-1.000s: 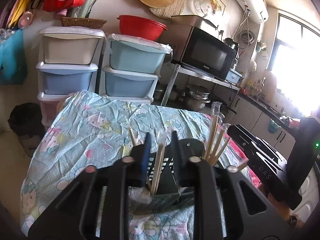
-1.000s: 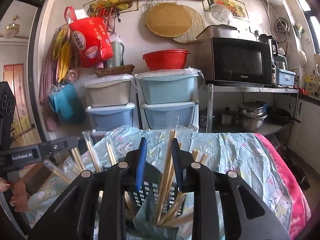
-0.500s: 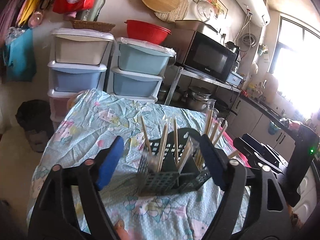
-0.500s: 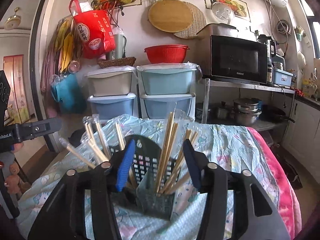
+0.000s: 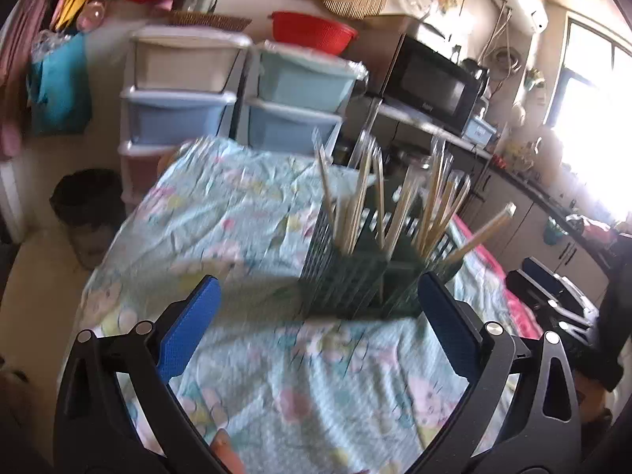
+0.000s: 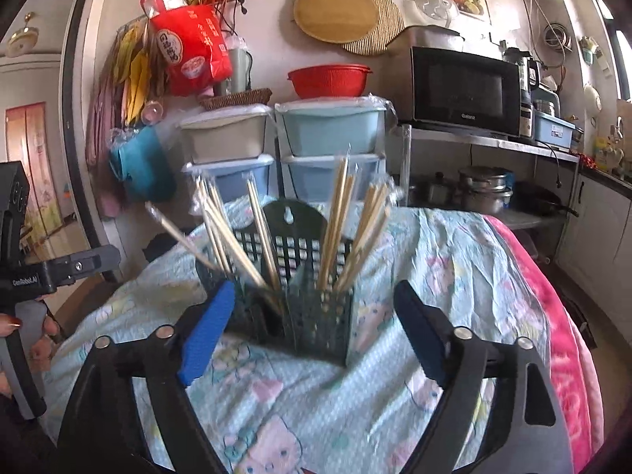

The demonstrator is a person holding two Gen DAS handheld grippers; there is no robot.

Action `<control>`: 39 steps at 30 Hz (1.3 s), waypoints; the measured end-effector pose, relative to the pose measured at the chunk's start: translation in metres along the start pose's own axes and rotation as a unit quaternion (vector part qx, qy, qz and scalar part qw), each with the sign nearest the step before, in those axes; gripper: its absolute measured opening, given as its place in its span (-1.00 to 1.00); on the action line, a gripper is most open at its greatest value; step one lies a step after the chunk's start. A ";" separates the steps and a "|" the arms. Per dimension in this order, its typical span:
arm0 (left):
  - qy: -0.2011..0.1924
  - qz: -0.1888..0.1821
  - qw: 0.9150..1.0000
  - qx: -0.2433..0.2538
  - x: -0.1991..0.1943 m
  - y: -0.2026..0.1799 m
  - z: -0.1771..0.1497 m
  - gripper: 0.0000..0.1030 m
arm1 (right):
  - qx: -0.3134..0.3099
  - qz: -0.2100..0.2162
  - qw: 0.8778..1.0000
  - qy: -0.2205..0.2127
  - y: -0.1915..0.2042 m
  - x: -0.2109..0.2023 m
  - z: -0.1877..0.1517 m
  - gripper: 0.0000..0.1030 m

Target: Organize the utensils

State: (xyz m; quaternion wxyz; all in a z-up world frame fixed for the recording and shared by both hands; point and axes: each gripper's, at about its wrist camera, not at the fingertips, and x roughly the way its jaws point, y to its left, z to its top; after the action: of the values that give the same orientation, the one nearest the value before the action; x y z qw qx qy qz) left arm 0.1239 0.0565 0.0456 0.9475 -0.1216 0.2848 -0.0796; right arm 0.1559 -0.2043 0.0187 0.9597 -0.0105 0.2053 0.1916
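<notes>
- Chopsticks (image 6: 335, 217) stand upright in the dark green slotted holder (image 6: 316, 316) on your cartoon-print tablecloth (image 6: 454, 260).
- Your left gripper (image 5: 320, 316) and right gripper (image 6: 312, 324): jaws just spread wide, gripping nothing.

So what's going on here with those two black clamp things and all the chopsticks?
A person is sorting utensils with a handheld tool in each hand. The chopsticks now stand in a dark green slotted holder on the cartoon-print tablecloth. The jaws of both the left tool and the right tool have just been opening. They now stand wide, holding nothing, just short of the holder.
</notes>
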 end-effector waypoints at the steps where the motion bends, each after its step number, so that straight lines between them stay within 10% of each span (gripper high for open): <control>1: 0.002 0.006 1.000 -0.001 0.001 0.001 -0.004 0.79 | 0.002 0.000 1.000 0.004 0.000 -0.001 -0.004 0.66; 13: 0.002 0.041 0.999 0.007 0.003 0.002 -0.051 0.79 | 0.008 -0.005 0.999 0.040 0.008 0.004 -0.043 0.86; 39: -0.096 0.043 0.994 0.043 -0.005 -0.030 -0.090 0.79 | 0.005 -0.051 0.990 -0.129 0.025 -0.043 -0.080 0.87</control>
State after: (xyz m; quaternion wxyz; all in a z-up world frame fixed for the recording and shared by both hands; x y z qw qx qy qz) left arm 0.0665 0.0121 -0.0162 0.9772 -0.0759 0.1941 -0.0394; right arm 0.0796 -0.2048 -0.0358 0.9868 0.0084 0.0798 0.1409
